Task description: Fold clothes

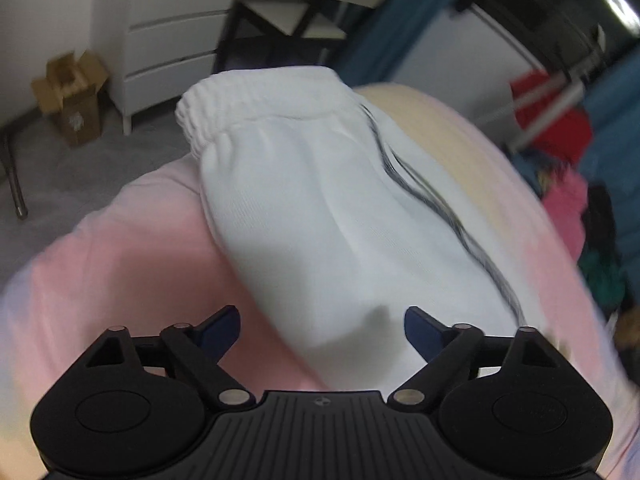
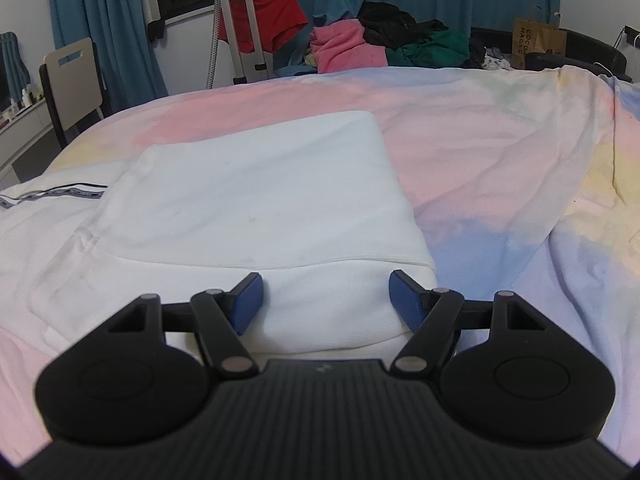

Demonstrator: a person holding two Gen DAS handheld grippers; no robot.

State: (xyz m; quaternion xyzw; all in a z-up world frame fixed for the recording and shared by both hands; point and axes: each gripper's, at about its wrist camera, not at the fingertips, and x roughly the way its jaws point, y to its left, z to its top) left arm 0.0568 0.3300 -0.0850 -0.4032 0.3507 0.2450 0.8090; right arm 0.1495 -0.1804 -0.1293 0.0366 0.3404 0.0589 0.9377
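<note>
A bed with a pastel sheet (image 2: 480, 128) fills the room, a pile of clothes (image 2: 360, 48) at its far edge near 12 o'clock. White trousers (image 1: 320, 208) lie folded on the sheet, their waistband (image 1: 256, 108) toward 11 o'clock. The left gripper (image 1: 322, 330) and right gripper (image 2: 326, 300) both hang released above the fabric.
</note>
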